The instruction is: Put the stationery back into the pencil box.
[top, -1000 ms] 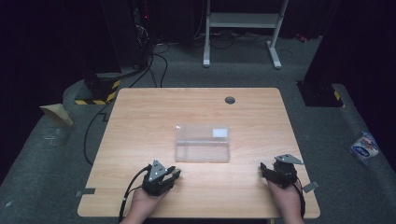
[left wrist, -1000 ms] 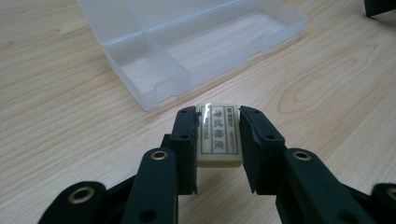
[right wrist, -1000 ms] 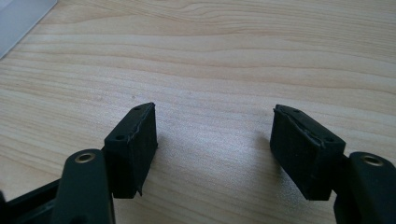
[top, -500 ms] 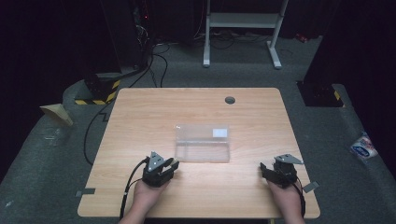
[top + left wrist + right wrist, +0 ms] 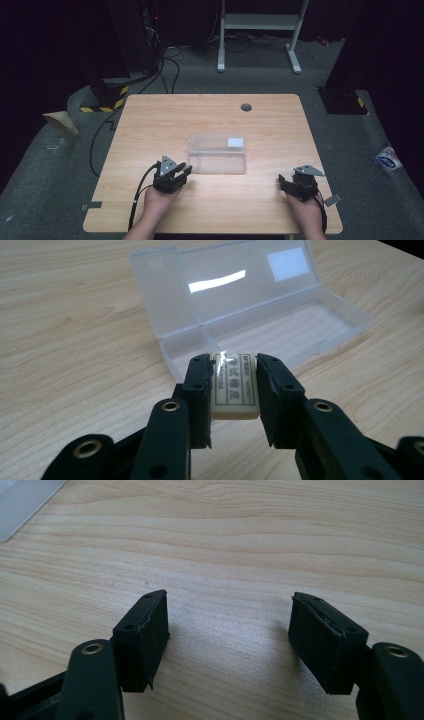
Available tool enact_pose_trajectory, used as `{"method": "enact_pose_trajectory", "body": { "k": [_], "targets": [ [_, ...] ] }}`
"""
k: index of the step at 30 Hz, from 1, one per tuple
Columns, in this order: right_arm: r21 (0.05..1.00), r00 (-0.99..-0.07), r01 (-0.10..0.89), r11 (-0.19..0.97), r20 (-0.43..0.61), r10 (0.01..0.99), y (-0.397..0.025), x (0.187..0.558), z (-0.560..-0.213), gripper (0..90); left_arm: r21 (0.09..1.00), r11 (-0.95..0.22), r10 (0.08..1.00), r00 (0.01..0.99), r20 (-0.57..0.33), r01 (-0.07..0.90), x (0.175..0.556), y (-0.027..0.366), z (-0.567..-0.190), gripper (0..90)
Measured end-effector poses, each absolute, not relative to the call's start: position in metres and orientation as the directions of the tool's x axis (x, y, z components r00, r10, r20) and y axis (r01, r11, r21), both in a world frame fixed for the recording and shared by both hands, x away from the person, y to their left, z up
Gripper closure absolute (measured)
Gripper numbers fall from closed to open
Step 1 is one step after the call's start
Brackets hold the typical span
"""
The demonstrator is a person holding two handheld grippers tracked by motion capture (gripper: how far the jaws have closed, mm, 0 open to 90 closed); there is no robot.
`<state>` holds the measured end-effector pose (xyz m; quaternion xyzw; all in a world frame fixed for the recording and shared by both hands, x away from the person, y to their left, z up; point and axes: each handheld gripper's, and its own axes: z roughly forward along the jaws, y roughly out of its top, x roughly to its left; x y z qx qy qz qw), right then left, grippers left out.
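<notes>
Eraser [image 5: 234, 385] sits clamped in left claw [image 5: 233, 390].

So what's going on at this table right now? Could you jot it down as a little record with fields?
Surface: wooden table
Container: clear plastic case, lid open, nothing visible inside
Left tool: shut on a white eraser with printed text, just short of the case's near edge
Right tool: jaws wide apart, nothing between them, low over bare wood
Likely next move: eraser goes into the case, at a guess
</notes>
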<state>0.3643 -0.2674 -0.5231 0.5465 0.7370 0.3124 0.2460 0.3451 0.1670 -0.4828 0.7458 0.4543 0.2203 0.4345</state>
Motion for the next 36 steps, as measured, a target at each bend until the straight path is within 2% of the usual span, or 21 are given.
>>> {"method": "enact_pose_trajectory", "body": {
  "k": [36],
  "targets": [
    [0.73,-0.295,0.648,0.216,-0.021,0.955,-0.268,0.362,-0.523,32.6,0.81,-0.173,0.917,0.391,-0.075,0.56,0.394,0.147,-0.501,68.0]
  ]
}}
